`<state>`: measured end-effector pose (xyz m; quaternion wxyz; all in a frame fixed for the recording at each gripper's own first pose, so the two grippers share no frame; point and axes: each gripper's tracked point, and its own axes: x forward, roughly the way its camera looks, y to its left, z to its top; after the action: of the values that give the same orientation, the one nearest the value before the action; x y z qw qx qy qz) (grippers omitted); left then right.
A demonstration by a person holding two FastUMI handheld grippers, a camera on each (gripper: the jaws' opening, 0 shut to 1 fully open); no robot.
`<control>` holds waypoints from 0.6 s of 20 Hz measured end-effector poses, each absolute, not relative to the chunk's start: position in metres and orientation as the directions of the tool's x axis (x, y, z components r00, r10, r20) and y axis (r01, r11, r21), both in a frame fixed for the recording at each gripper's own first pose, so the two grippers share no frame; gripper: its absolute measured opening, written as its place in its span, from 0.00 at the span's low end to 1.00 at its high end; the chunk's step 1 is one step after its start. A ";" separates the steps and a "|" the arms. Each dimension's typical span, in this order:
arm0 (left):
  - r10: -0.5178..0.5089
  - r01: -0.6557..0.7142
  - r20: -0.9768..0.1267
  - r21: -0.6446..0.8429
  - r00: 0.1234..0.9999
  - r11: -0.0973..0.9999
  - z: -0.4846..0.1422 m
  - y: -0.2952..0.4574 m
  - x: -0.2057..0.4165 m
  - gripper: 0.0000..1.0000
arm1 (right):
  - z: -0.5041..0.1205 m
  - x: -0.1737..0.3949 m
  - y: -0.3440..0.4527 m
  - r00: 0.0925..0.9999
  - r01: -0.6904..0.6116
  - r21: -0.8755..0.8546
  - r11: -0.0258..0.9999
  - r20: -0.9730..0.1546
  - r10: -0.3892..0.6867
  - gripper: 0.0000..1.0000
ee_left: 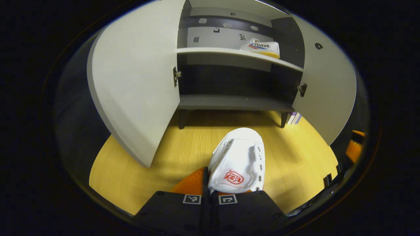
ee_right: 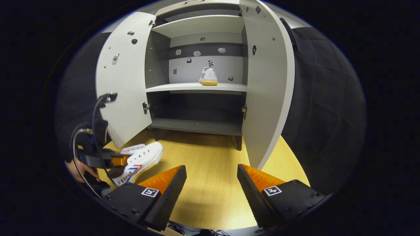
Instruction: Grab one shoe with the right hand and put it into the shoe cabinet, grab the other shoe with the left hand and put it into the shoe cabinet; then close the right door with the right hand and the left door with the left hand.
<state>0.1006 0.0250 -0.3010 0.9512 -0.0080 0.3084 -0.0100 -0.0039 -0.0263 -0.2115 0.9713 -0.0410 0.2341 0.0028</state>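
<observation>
Second shoe held low, straight out from the cabinet's open front.

The left gripper [ee_left: 210, 193] pinches the white shoe [ee_left: 239, 161] at its heel, toe aimed at the shoe cabinet [ee_left: 229, 101]; the right gripper [ee_right: 211, 186] gapes empty; the first shoe [ee_right: 208, 76] sits on the cabinet's middle shelf.

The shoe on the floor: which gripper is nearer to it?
Left. The left gripper grips the shoe on the floor; the right gripper hangs open, apart from it.
</observation>
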 end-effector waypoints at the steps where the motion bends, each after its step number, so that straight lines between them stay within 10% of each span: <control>1: -0.034 0.025 -0.577 -0.024 0.816 0.999 -0.281 0.022 0.105 0.05 | -0.210 -0.003 -0.026 0.892 -0.027 -0.078 0.997 -0.451 -0.011 0.99; 12: -0.081 0.085 -0.390 -0.008 0.917 0.996 -0.102 0.002 0.199 0.05 | -0.189 -0.003 -0.033 0.918 -0.064 -0.091 0.994 -0.397 0.023 0.99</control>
<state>0.1985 0.0015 -0.1015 0.9791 0.0045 0.1990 -0.0425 -0.0025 -0.0329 -0.1892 0.9779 -0.0511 0.2016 0.0222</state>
